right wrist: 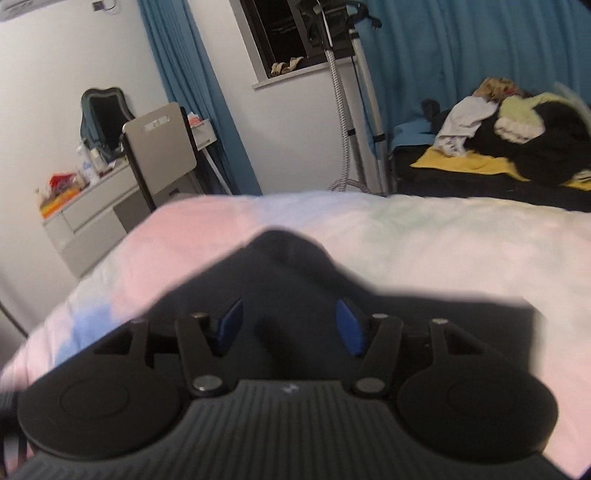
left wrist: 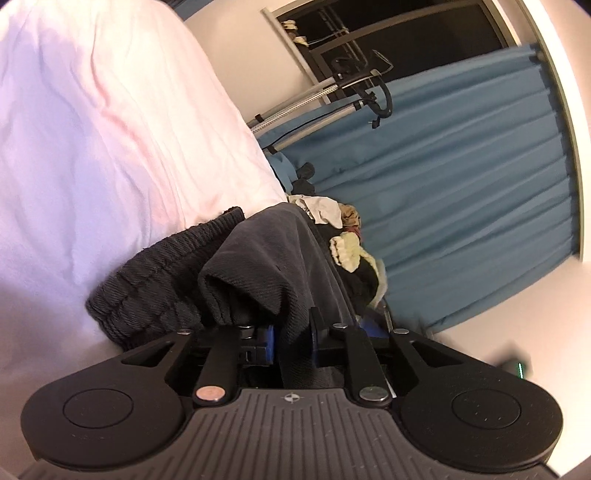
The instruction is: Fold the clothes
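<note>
Left wrist: my left gripper (left wrist: 291,332) nearly closed, pinching one dark garment (left wrist: 258,258) fold | right gripper (right wrist: 288,325) jaws apart, unpressed, garment under them | bed (right wrist: 443,240) bare ahead.

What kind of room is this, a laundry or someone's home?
Most likely a bedroom in a home. A bed with a pale pastel sheet fills the foreground, a dressing table with a mirror and small bottles stands by the wall, and blue curtains hang beside a dark window.
</note>
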